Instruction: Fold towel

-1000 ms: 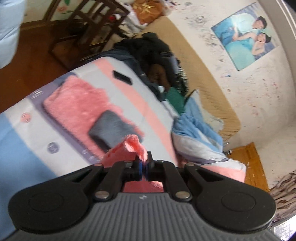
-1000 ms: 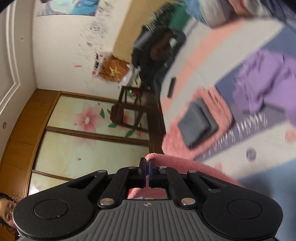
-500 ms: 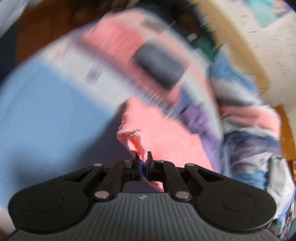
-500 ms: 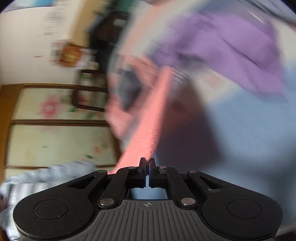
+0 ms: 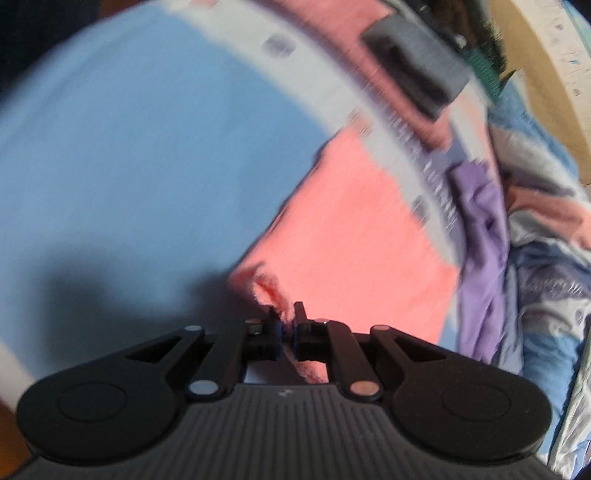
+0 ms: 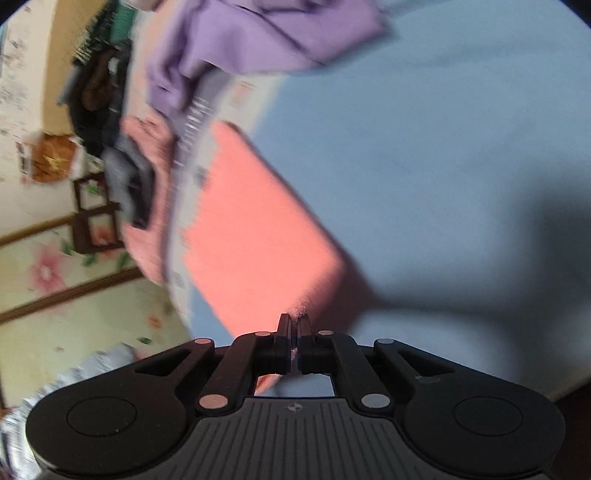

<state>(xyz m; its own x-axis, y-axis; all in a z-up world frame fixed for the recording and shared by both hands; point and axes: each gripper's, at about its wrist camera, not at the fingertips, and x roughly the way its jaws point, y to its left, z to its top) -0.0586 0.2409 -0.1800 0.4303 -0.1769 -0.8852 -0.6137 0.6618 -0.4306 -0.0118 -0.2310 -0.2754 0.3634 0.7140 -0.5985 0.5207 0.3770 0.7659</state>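
A pink towel (image 5: 354, 236) is spread flat over the blue part of the bedspread (image 5: 129, 155). My left gripper (image 5: 286, 314) is shut on a bunched near corner of it. The same pink towel (image 6: 255, 236) shows in the right wrist view, where my right gripper (image 6: 294, 320) is shut on another near corner. Both frames are blurred by motion. The towel's far edge reaches the white band of the bedspread.
A folded grey cloth (image 5: 417, 70) lies on a fuzzy pink towel (image 5: 354, 26) farther back. A crumpled purple cloth (image 5: 480, 229) lies to the right, beside a heaped quilt (image 5: 546, 280). In the right wrist view a wooden chair (image 6: 96, 214) and dark clothes (image 6: 99, 99) stand beyond the bed.
Both grippers swung down from a raised position toward the bed, each still holding its corner. The pink towel went from hanging between them to lying spread on the blue bedspread.
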